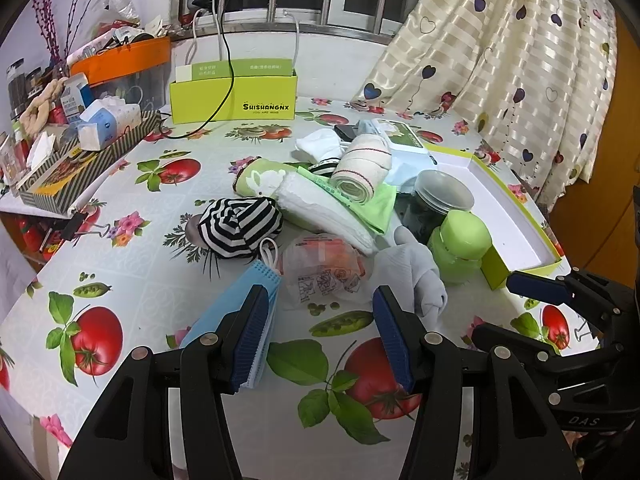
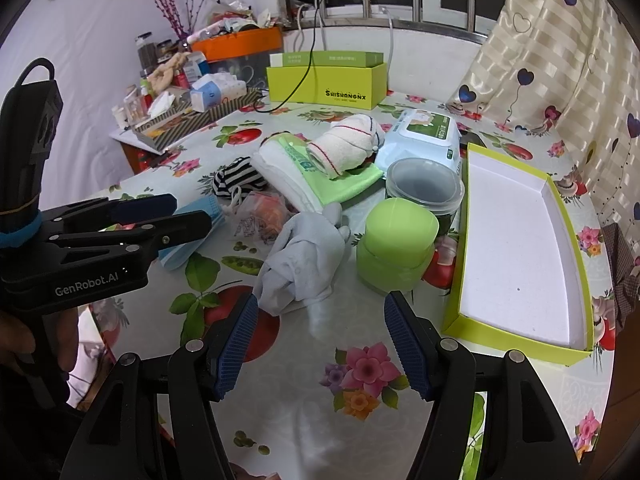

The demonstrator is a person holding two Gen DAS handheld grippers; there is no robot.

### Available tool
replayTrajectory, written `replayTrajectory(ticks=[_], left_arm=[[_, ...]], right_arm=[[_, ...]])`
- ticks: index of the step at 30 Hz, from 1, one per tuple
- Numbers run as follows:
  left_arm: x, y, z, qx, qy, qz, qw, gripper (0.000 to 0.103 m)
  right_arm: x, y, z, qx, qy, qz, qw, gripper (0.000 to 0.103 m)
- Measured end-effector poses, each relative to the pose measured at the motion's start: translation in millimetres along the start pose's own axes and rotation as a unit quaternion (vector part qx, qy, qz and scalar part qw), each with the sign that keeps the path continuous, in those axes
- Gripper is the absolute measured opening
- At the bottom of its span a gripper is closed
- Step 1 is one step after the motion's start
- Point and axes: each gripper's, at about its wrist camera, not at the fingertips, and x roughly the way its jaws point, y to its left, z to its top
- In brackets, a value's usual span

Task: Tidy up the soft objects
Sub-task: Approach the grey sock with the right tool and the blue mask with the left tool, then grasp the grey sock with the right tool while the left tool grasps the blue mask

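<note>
Plainly both the left gripper (image 1: 320,336) and right gripper (image 2: 320,344) gape empty near the grey glove (image 2: 304,256), whose limp fingers could snag the green jar (image 2: 394,244) just beside it.

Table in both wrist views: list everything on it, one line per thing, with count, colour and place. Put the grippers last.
tray: one, lime outside, white inside, empty, right.
jar: one, green, left of tray.
tub: one, clear, dark contents, behind jar.
cloth: one, pale grey, crumpled, front centre.
masks: one stack, blue, front left.
packet: one, clear and orange, centre.
striped fabric: one, black and white.
towels: several, white and green, piled.
wipes: one pack, behind tub.
box: one, lime, back.
left gripper: open, empty.
right gripper: open, empty.
</note>
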Motion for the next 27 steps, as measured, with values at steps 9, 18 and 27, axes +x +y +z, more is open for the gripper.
replayTrajectory(ticks=[9, 18, 27], left_arm=[[1, 2, -1, -0.002, 0.002, 0.001, 1.0, 0.056], [3, 8, 1, -0.006, 0.003, -0.002, 1.0, 0.056], [3, 15, 2, -0.009, 0.001, 0.001, 1.0, 0.056]], right_arm=[[1, 1, 1, 0.001, 0.0, 0.001, 1.0, 0.066], [3, 9, 0, -0.001, 0.004, 0.005, 1.0, 0.066], [8, 12, 7, 0.003, 0.009, 0.014, 1.0, 0.066]])
